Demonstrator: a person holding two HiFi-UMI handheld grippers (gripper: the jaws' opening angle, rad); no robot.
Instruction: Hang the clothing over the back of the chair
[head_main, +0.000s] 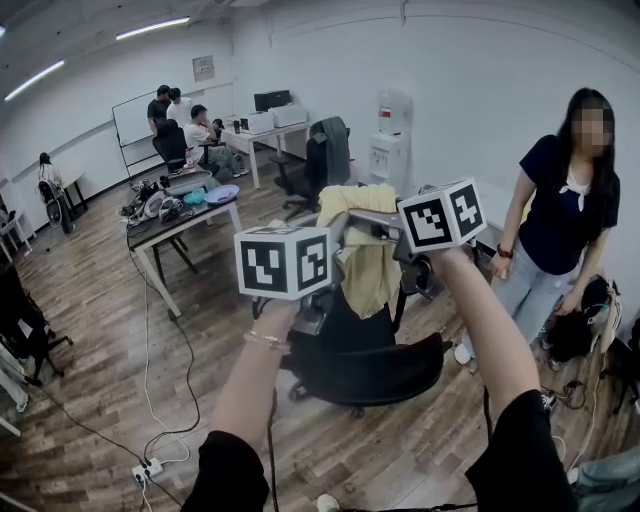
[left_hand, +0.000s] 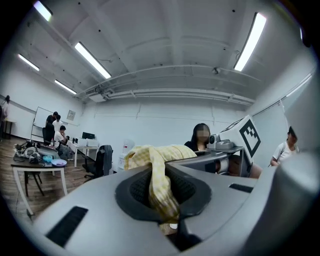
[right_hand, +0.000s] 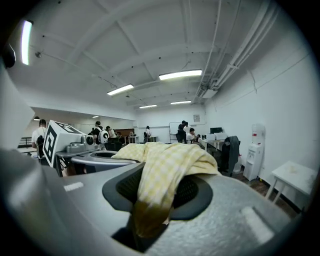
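the clothing (head_main: 366, 255), a yellow checked garment, hangs bunched between our two grippers, above the back of the black chair (head_main: 372, 372) and not yet on it. the left gripper (left_hand: 163, 200) is nearly closed on a thin fold; the right gripper (right_hand: 156, 200) pinches a thicker wad. we judge the thin fold may slip free, or an uneven drape may slide off. we read no writing; the cubes (head_main: 283, 262) bear only square markers.
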